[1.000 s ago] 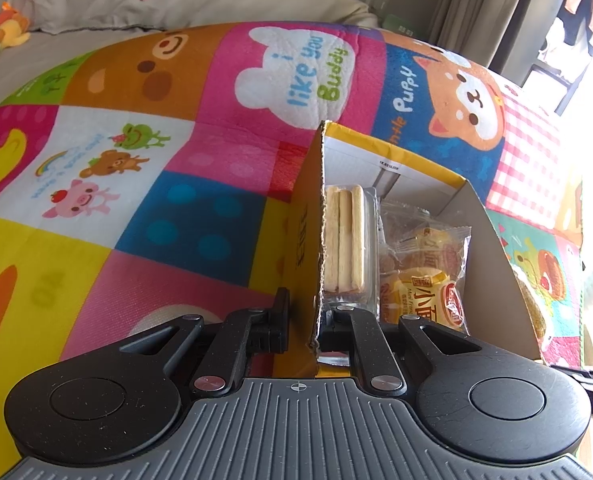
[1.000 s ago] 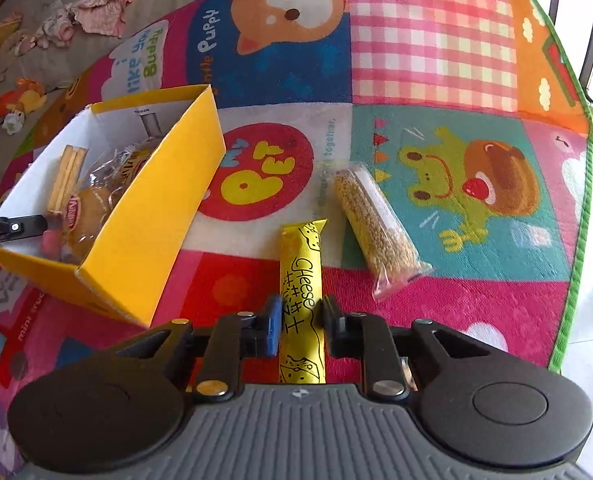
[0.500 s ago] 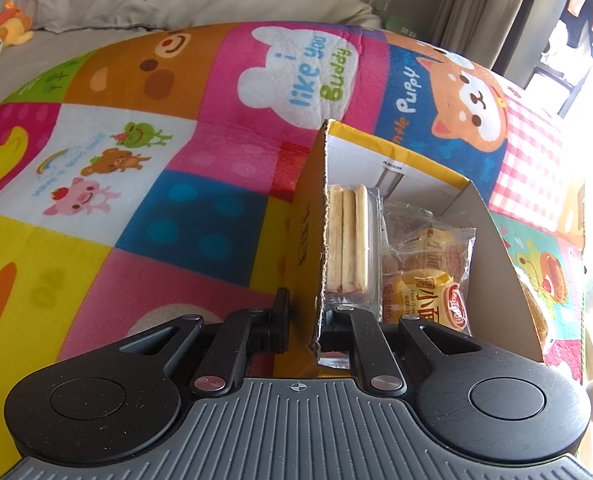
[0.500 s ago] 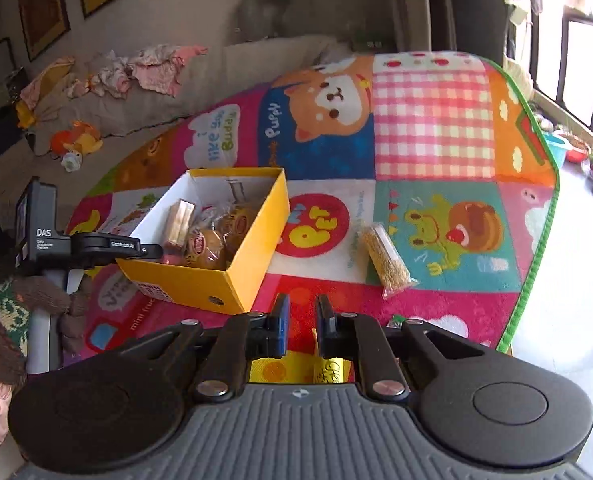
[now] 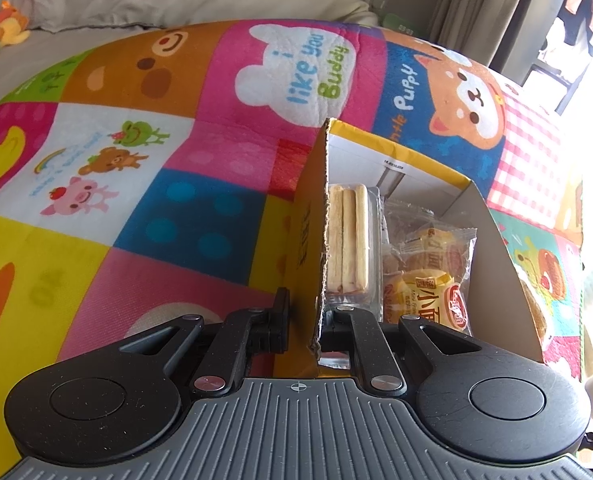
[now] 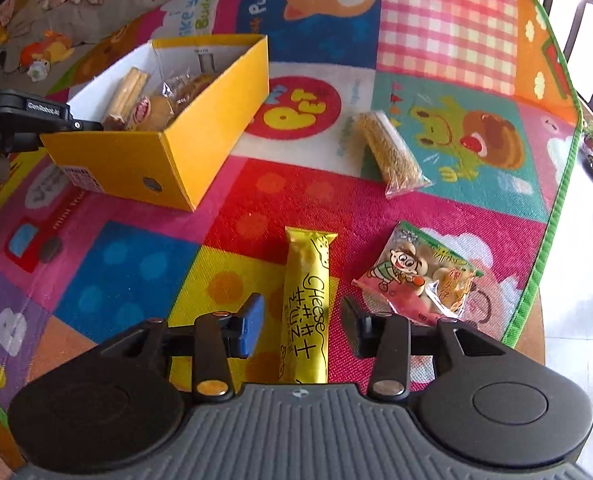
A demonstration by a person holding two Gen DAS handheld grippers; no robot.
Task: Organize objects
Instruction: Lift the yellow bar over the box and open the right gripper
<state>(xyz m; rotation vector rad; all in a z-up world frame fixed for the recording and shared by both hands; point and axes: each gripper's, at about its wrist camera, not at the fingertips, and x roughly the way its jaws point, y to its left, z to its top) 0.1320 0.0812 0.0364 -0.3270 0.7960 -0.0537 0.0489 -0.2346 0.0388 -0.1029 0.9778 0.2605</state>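
Note:
A yellow cardboard box [image 6: 216, 120] stands on the colourful play mat and holds a pack of wafer sticks [image 5: 346, 240] and bagged buns [image 5: 428, 280]. My left gripper [image 5: 302, 320] is shut on the box's near wall [image 5: 308, 240]; it also shows in the right wrist view [image 6: 36, 116]. My right gripper [image 6: 302, 322] is open, its fingers either side of a yellow cheese snack bar [image 6: 306, 300] lying on the mat. A red cartoon snack bag [image 6: 416, 280] lies right of it. A clear pack of sesame sticks [image 6: 388, 156] lies farther off.
The mat's green edge [image 6: 552, 208] runs along the right, with bare floor and potted plants beyond. A grey sofa with clothes and plush toys [image 6: 48, 48] stands behind the mat.
My right gripper was shut on the cheese bar and lifted; now it is open, low over the mat, with the bar lying between its fingers. The left gripper has kept its hold on the box.

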